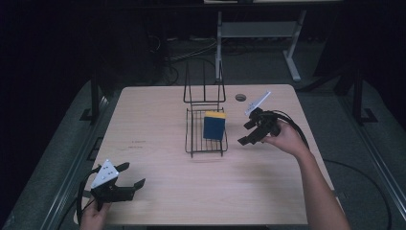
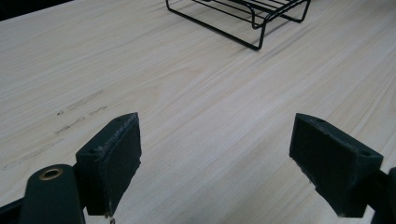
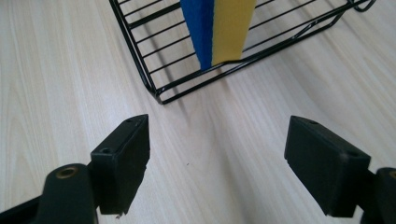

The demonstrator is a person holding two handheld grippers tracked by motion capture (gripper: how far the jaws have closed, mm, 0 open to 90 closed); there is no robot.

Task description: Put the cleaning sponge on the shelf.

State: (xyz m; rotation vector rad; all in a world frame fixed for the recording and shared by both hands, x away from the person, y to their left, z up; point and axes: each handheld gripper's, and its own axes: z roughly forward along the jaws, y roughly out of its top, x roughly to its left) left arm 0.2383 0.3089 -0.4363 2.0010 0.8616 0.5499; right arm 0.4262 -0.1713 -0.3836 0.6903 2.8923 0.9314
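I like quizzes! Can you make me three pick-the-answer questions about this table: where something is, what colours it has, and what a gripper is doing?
1. Where is the sponge?
A. in the rack
B. on the floor
C. in the left gripper

2. Which colours is the sponge?
A. red and green
B. blue and yellow
C. all white

3. How is the right gripper?
A. shut on the sponge
B. open, holding nothing
C. shut on the rack

Answers: 1 A, it stands on the rack's wires. 2 B, both colours show side by side. 3 B, its jaws stand wide apart over the bare table.
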